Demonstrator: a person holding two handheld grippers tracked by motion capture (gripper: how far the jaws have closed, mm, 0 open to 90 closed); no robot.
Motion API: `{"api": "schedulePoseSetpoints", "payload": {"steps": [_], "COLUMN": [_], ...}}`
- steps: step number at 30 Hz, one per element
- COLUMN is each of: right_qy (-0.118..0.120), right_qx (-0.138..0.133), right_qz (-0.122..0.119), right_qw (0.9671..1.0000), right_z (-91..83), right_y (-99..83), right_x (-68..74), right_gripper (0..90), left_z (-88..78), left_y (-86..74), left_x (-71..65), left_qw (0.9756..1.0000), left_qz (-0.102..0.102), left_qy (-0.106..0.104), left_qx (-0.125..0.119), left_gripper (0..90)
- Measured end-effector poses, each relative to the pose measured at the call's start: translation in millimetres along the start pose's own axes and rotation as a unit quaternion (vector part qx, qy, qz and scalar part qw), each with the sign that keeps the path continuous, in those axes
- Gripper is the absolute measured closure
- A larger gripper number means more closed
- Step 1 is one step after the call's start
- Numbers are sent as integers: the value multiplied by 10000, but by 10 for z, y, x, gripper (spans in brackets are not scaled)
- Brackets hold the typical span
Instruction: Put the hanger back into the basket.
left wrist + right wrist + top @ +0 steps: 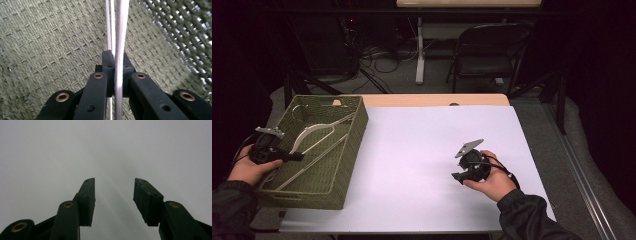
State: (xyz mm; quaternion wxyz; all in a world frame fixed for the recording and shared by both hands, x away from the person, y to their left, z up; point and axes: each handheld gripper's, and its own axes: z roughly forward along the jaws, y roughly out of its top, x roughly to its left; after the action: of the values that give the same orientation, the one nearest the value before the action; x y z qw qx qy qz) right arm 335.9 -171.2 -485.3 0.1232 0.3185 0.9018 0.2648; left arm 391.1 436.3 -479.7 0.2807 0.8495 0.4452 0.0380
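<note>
Holding the left tool clenched on a white hanger in the green basket at the tabletop's left edge, I note its bar runs along the jaws. I keep the right tool released, well apart near the front right.

From my high view, the left gripper hides where its tips meet the hanger. Close up, the hanger's rod runs off both edges, and I think the basket weave blurs at the corners.
</note>
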Motion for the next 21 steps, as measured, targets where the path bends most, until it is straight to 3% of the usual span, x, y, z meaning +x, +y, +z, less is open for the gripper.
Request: {"api": "schedulePoseSetpoints", "payload": {"steps": [8, 11, 13, 14, 16, 19, 21], "right_qy": [-10, 0, -5, -13, -13, -16, -22], "right_qx": [41, 19, -9, 30, 67, 50, -2], "right_qz": [-8, -26, -8, -11, -1, -3, 38], "right_qw": [10000, 10000, 10000, 10000, 10000, 10000, 10000], "right_z": [-7, -8, -7, -13, -19, -30, -40], "right_y": [-1, -4, -8, -8, -9, -12, -19], "right_x": [5, 1, 1, -2, -3, -2, 3], "right_gripper": [517, 517, 517, 516, 516, 513, 511], "left_z": [12, -39, -96, -142, -201, -325, -416], "left_y": [0, 1, 2, 2, -2, -28, -41], "left_x": [-11, 0, 10, 12, 20, 26, 10], "left_qw": [9999, 9996, 9981, 9972, 9959, 9922, 9907], "left_qz": [16, -107, -249, -258, -272, -291, -373], "left_qy": [120, 228, 390, 495, 705, 1046, 1089], "left_qx": [83, -126, -402, -507, -505, -617, -724], "left_gripper": [864, 784, 632, 598, 515, 471, 454]}}
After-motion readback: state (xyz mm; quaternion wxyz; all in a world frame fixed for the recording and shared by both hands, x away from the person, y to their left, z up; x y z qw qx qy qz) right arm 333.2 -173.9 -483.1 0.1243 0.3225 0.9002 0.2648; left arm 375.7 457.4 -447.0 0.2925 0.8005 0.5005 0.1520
